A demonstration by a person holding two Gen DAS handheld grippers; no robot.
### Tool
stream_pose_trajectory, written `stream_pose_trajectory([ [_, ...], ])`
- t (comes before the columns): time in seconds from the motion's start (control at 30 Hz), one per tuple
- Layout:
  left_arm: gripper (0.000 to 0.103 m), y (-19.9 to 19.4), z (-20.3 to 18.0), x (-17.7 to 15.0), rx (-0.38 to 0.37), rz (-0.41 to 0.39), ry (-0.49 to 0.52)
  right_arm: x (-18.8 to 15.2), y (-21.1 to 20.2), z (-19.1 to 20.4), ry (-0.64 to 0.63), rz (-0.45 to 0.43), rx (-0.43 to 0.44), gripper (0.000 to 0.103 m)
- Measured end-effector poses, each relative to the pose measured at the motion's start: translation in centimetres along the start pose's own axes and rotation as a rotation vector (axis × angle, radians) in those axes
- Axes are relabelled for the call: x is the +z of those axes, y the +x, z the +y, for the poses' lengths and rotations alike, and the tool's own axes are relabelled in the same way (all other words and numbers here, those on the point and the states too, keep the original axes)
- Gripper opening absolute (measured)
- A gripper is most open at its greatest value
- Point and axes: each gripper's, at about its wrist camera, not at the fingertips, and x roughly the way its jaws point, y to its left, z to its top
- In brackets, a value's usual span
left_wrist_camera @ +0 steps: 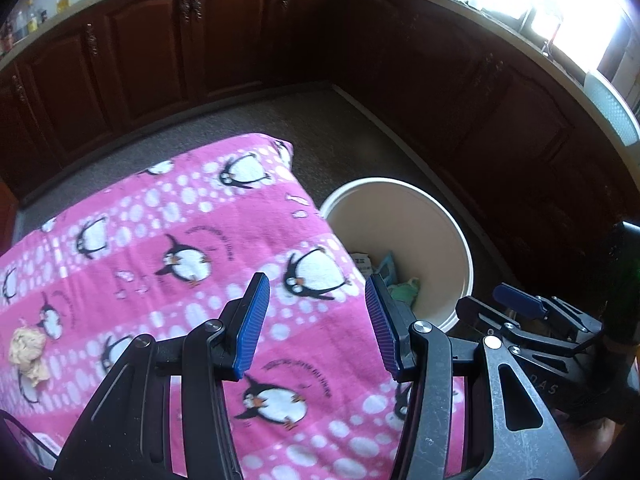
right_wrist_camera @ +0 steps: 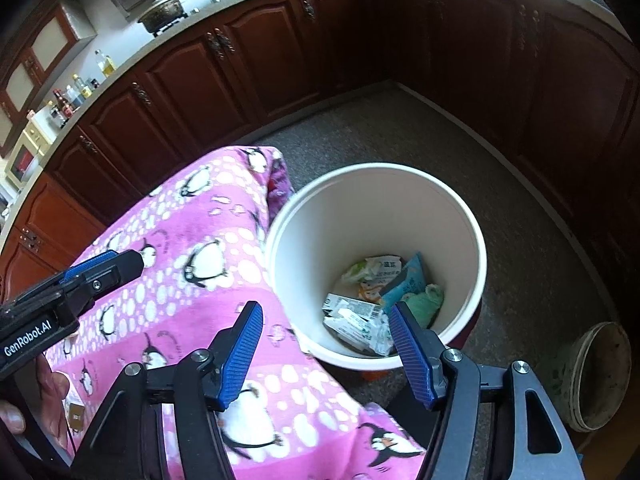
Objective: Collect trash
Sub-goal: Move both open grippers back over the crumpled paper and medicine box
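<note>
A white bucket [right_wrist_camera: 464, 216] stands on the floor by the right edge of a table under a pink penguin cloth [left_wrist_camera: 168, 240]. In it lie several wrappers and crumpled papers [right_wrist_camera: 372, 300]. My right gripper [right_wrist_camera: 326, 320] is open and empty, above the table edge and the bucket's near rim. My left gripper [left_wrist_camera: 318, 300] is open and empty over the cloth. A crumpled beige paper ball [left_wrist_camera: 28, 350] lies on the cloth at the far left in the left wrist view. The bucket shows in that view too [left_wrist_camera: 440, 216].
Dark wooden kitchen cabinets [right_wrist_camera: 248, 52] line the back and right walls, with a grey carpeted floor [right_wrist_camera: 520, 264] between. An old round lid or basin [right_wrist_camera: 596, 376] lies on the floor at the right. The right gripper [left_wrist_camera: 520, 304] sits beside the left one.
</note>
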Motion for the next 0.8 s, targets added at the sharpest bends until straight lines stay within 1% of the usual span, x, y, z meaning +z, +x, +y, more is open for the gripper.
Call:
stream_pose_trajectory([
  [0.2, 0.048, -2.8, 2.0, -0.8, 0.026, -0.040, -0.025, -0.1, -0.9, 2.9, -0.048, -0.017, 0.018, 0.067],
  [0.4, 0.048, -5.0, 4.3, -2.1, 0.062, -0.064, -0.053, -0.4, -1.0, 5.9, -0.096, -0.019, 0.041, 0.069],
  [0.8, 0.048, -9.0, 9.1, -5.5, 0.113, -0.083, -0.137, -1.9, -0.7, 12.8, -0.218, -0.003, 0.096, 0.069],
])
